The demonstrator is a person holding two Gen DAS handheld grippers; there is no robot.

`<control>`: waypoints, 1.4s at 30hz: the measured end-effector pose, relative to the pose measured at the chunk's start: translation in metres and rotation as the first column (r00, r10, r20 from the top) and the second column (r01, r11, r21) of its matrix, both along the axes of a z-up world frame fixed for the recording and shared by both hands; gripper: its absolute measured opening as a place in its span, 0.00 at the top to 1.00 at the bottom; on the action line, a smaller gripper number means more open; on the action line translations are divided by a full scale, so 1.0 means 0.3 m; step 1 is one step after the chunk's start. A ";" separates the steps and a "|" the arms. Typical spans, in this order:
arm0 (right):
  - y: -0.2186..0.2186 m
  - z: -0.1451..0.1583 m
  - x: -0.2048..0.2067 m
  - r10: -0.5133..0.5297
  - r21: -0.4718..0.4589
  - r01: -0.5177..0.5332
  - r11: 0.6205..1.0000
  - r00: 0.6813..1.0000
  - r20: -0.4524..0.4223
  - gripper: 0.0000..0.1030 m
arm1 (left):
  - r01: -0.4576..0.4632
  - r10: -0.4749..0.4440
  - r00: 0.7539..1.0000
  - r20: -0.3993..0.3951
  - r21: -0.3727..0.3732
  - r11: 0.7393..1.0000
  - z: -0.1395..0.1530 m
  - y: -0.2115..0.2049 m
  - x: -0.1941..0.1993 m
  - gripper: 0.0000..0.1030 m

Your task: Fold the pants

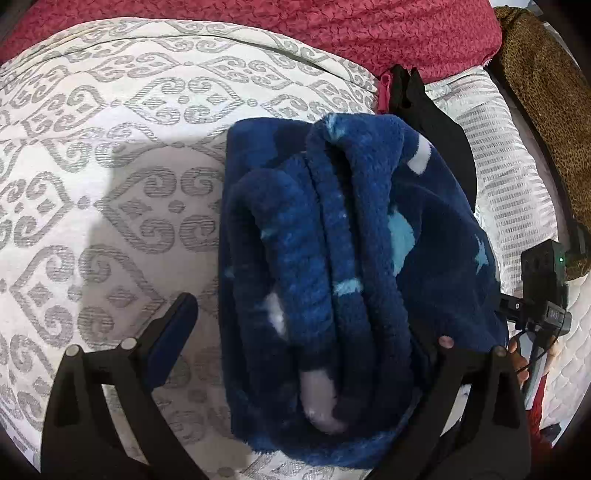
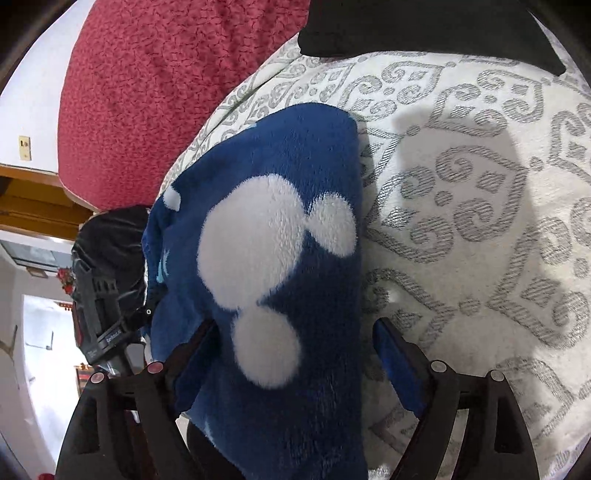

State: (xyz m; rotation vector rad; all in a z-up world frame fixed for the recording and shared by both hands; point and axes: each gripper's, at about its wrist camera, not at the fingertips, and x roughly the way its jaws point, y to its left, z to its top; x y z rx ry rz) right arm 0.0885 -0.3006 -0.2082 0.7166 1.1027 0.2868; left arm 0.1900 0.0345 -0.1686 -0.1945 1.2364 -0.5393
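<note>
Presently: late stage of the fold, by judgement; bundle already compact, final squaring or release not yet done.

Item 1. Fleece pants (image 1: 354, 266), navy and blue with white and pale-blue shapes. Lying on the mattress (image 1: 110, 166) as a thick bundle of several stacked layers, rolled edges facing the left tool. Position: between the fingers of both tools, running forward from each.

Item 2. Left tool (image 1: 295, 328). Jaws wide. Left finger (image 1: 173, 325) stands clear of the fleece, over bare mattress; right finger hidden behind or under the bundle's side. Whether it presses the cloth cannot be told.

Item 3. Right tool (image 2: 295, 343). Jaws wide, straddling the bundle. Fleece with a large white blot (image 2: 258, 236) lies between the fingers; right finger pad (image 2: 395, 354) sits just beside the cloth edge, left one against or under it.

Next move, by judgement: either close on the layered edge to turn one more fold, or draw both tools back without dragging the top layer. Soft pile should slip and spring open if released carelessly.

Edges and room: open mattress left of the left tool and right of the right tool. Ahead, a red blanket (image 1: 295, 33) and a black garment (image 1: 424, 107) lie near the bundle's far end; the mattress edge falls away beside the bundle, on the left tool's right.
</note>
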 end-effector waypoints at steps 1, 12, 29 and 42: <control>0.003 -0.002 0.005 0.001 0.001 -0.001 1.000 1.000 -0.001 0.16 | 0.002 -0.002 1.000 -0.002 -0.003 1.000 -0.002 0.001 -0.001 0.05; 0.051 -0.007 0.036 0.039 -0.054 -0.038 0.998 0.999 0.011 0.14 | 0.035 -0.035 0.999 -0.017 -0.046 0.998 -0.036 -0.017 0.021 0.02; 0.121 0.188 -0.086 0.065 -0.307 -0.004 0.952 0.980 0.188 0.61 | 0.124 -0.139 0.939 0.316 0.067 0.990 0.200 -0.132 -0.136 0.47; -0.065 0.360 -0.265 -0.024 -0.296 0.131 0.946 0.940 0.340 0.61 | 0.227 -0.247 0.865 0.436 0.099 0.969 0.428 -0.346 -0.127 0.47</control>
